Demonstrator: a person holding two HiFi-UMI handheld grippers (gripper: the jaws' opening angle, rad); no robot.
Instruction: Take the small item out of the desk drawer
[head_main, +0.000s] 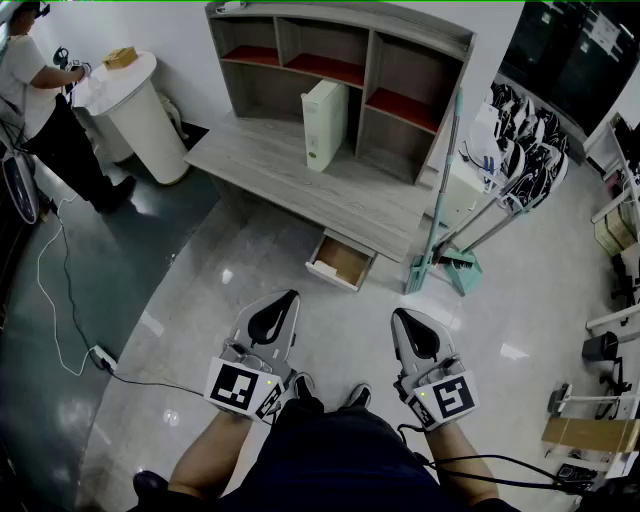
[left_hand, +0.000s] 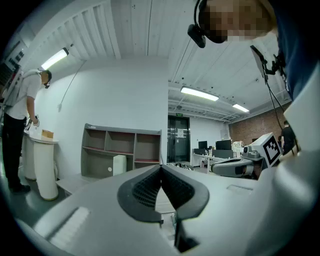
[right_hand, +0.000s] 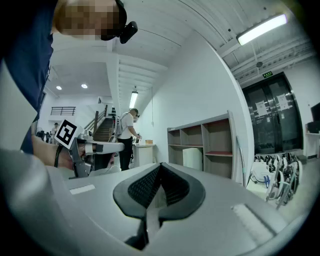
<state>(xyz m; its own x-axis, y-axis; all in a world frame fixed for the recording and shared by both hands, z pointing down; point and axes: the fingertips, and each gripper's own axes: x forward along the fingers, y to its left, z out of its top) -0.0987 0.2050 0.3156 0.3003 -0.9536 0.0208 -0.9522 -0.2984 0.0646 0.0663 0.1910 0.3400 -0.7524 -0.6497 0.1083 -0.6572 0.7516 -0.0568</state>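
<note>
The grey desk (head_main: 300, 165) with its shelf unit stands ahead of me in the head view, and its small drawer (head_main: 340, 260) is pulled open below the front edge. The drawer's inside looks brown, and I cannot make out a small item in it. My left gripper (head_main: 290, 296) is held low in front of my knees, short of the drawer, shut and empty. My right gripper (head_main: 399, 314) is beside it, also shut with nothing between its jaws. The left gripper view shows the left gripper (left_hand: 161, 166) with pads meeting; the right gripper view shows the same for the right gripper (right_hand: 160, 165).
A white box file (head_main: 324, 122) stands upright on the desk. A teal broom and dustpan (head_main: 440, 255) lean at the desk's right end. A person stands at a white round stand (head_main: 135, 100) at far left. A cable and power strip (head_main: 100, 355) lie on the floor.
</note>
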